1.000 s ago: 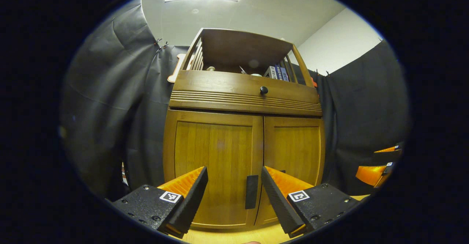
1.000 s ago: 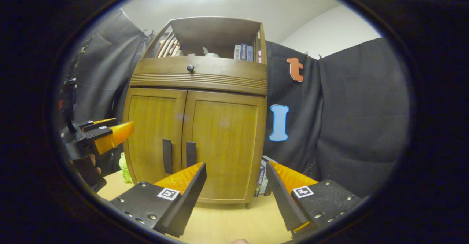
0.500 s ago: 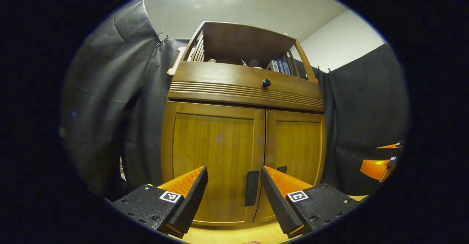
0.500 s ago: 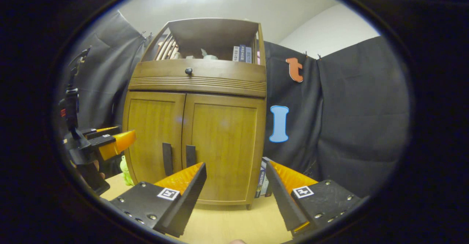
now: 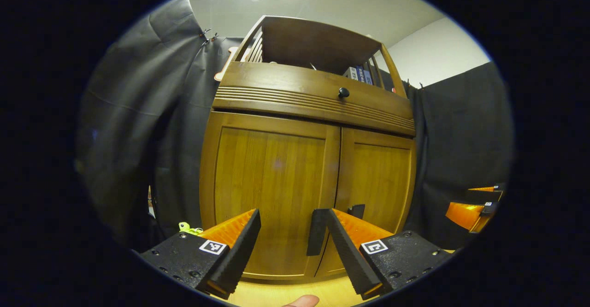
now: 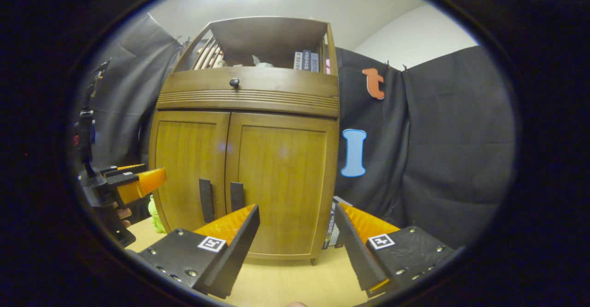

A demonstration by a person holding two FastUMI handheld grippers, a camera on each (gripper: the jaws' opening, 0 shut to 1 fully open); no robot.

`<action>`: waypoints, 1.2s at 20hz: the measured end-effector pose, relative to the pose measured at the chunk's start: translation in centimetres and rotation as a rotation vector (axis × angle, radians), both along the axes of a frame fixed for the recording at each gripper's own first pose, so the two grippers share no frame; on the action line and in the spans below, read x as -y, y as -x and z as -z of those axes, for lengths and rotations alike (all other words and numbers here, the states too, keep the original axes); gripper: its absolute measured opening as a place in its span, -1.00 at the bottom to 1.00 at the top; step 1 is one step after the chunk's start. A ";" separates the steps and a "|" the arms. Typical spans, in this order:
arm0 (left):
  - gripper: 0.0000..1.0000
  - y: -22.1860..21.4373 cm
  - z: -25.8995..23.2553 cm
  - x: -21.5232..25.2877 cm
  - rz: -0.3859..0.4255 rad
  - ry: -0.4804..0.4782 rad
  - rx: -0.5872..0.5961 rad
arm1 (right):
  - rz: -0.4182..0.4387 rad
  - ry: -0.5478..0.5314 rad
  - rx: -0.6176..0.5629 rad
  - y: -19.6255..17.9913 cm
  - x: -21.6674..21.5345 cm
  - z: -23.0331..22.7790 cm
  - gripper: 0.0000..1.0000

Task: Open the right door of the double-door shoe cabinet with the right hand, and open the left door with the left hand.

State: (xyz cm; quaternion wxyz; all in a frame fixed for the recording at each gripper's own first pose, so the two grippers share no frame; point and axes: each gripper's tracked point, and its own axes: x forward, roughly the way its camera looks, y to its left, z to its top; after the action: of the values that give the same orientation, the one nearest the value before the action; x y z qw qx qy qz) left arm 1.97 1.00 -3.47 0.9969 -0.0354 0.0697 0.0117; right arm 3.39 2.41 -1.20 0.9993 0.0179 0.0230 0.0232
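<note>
1. Squarely ahead: shoe cabinet on the tabletop, both doors shut; nothing opened yet.
2. Right gripper gapes empty, short of right handle.
3. Left gripper spread wide, left handle between its fingers, ungripped.

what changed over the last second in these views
The left claw moved in toward the cabinet, so the left door handle now sits just beside its right finger. The right claw edged slightly closer. Both doors stayed shut, both claws open, nothing gripped.
</note>
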 end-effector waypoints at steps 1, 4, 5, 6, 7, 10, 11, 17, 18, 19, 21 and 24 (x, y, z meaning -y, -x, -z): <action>0.76 -0.2 0.2 -0.3 -0.010 0.000 -0.003 | -0.011 -0.006 -0.004 -0.4 -0.4 0.3 0.89; 0.77 -0.6 0.9 -0.7 -0.012 0.022 -0.029 | -0.049 -0.015 -0.019 -2.1 -2.2 1.0 0.94; 0.77 -0.7 1.0 -0.7 -0.007 0.029 -0.034 | -0.054 -0.008 -0.026 -2.8 -2.7 1.5 0.89; 0.77 -0.8 1.1 -0.9 -0.006 0.030 -0.037 | -0.050 -0.003 -0.031 -3.7 -3.0 1.8 0.93; 0.77 -0.9 1.1 -1.0 -0.003 0.026 -0.039 | -0.050 -0.003 -0.034 -4.5 -3.6 2.0 0.94; 0.77 -1.3 1.2 -1.2 0.007 0.019 -0.036 | -0.075 -0.048 -0.046 -7.3 -6.0 2.6 0.97; 0.88 -1.4 1.2 -1.2 0.012 0.020 -0.040 | -0.102 -0.073 -0.056 -8.2 -7.4 3.0 0.89; 0.88 -1.8 1.3 -0.7 0.059 0.036 -0.034 | -0.216 -0.109 -0.126 -12.6 -14.6 5.7 0.94; 0.88 -1.8 1.3 -0.5 0.070 0.039 -0.034 | -0.225 -0.128 -0.124 -13.6 -15.4 5.5 0.94; 0.88 -1.9 1.4 -0.4 0.073 0.041 -0.035 | -0.215 -0.136 -0.126 -14.6 -15.6 5.8 0.89; 0.88 -2.0 1.4 -0.7 0.070 0.035 -0.035 | -0.193 -0.083 -0.144 -16.2 -15.8 6.7 0.67; 0.88 -2.1 1.3 -1.4 0.054 0.028 -0.025 | -0.228 -0.047 -0.143 -15.9 -15.6 7.4 -0.14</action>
State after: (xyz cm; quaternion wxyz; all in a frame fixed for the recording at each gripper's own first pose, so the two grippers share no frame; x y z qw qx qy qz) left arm 4.11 2.36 -4.74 0.9953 -0.0474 0.0833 -0.0158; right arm 19.28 17.97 -8.58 0.9853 0.0402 0.0955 0.1359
